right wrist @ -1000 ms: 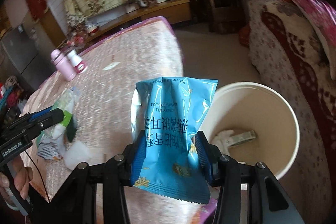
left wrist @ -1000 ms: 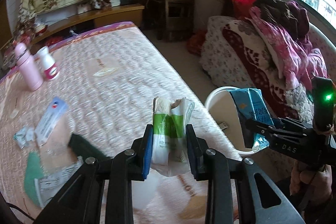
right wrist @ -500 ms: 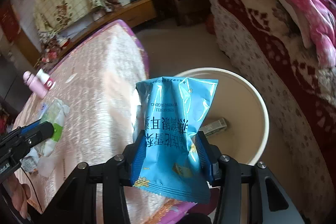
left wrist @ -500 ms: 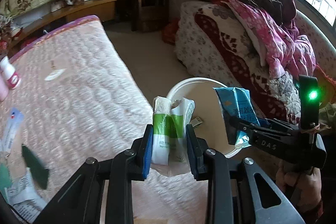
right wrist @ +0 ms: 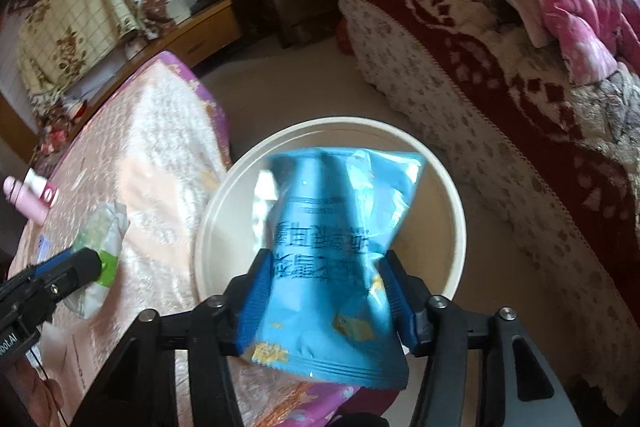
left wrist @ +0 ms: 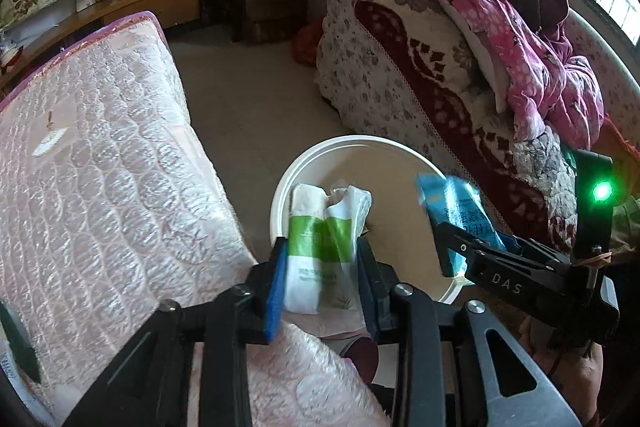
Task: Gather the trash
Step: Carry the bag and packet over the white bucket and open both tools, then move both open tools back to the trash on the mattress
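Both tongs letting go over the bin

Left tongs point(left wrist: 322, 267) and right tongs point(right wrist: 326, 291) have just been opening, green-white wrapper point(left wrist: 320, 247) and blue snack bag point(right wrist: 336, 247) slipping between them; the wrapper, near the white bin point(left wrist: 280, 195) rim, may miss onto the bed point(left wrist: 100, 187).

Bucket point(right wrist: 452, 195) mouth open below, little inside. Bed point(left wrist: 100, 187) edge close on one side, sofa point(left wrist: 420, 67) on the other; bare floor point(left wrist: 248, 99) runs between them.

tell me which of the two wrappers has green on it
The white tissue pack between the left tool's pads; the right tool's snack bag is blue.
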`<state>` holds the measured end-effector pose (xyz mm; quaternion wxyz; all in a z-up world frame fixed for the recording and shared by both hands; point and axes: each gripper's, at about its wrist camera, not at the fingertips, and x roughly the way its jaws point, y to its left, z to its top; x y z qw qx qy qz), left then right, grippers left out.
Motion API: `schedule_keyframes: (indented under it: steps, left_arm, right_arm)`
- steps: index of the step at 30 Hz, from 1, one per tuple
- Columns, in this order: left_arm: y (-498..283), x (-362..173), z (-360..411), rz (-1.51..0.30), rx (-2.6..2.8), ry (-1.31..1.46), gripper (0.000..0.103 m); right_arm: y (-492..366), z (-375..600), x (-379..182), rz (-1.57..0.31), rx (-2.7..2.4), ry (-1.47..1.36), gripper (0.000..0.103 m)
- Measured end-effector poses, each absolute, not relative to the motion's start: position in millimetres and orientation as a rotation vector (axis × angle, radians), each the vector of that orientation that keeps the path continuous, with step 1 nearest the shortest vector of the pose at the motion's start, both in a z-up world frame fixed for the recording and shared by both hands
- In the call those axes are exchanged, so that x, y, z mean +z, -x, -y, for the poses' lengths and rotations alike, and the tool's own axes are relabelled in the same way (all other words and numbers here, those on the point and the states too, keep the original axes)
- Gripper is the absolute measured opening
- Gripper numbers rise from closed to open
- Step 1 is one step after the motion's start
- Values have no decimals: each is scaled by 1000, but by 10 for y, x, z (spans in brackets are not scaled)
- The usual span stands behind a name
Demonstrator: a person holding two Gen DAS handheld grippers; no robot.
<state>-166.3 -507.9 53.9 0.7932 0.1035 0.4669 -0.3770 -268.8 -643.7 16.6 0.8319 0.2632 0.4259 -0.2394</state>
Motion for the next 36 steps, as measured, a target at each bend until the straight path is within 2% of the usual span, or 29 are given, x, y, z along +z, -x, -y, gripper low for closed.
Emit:
schedule_keyframes:
  steps: [1, 2, 3, 13, 28, 34, 36]
  left_arm:
    - [1645, 519, 5090, -1011, -812, -214, 45]
    - [1630, 504, 5097, -1016, -812, -203, 51]
    - [1618, 494, 5097, -1019, -809, -193, 52]
    - [1621, 525, 4940, -1006, -779, -200, 52]
    - [1706, 840, 4389, -903, -682, -205, 53]
    - [1700, 947, 4085, -870, -642, -188, 60]
    - [1686, 983, 3961, -864, -621, -173, 65]
  right_arm:
    - [2696, 6464, 164, -901, -521, -569, 74]
    - [2702, 6498, 151, -898, -531, -585, 77]
    - [2709, 6522, 143, -892, -533, -600, 78]
    - [2709, 6445, 167, -885, -526, -584, 78]
    - [2647, 6119, 428, -845, -505, -478, 78]
    - [2613, 5871, 564, -842, -475, -449, 78]
    - [2593, 5799, 619, -835, -459, -445, 78]
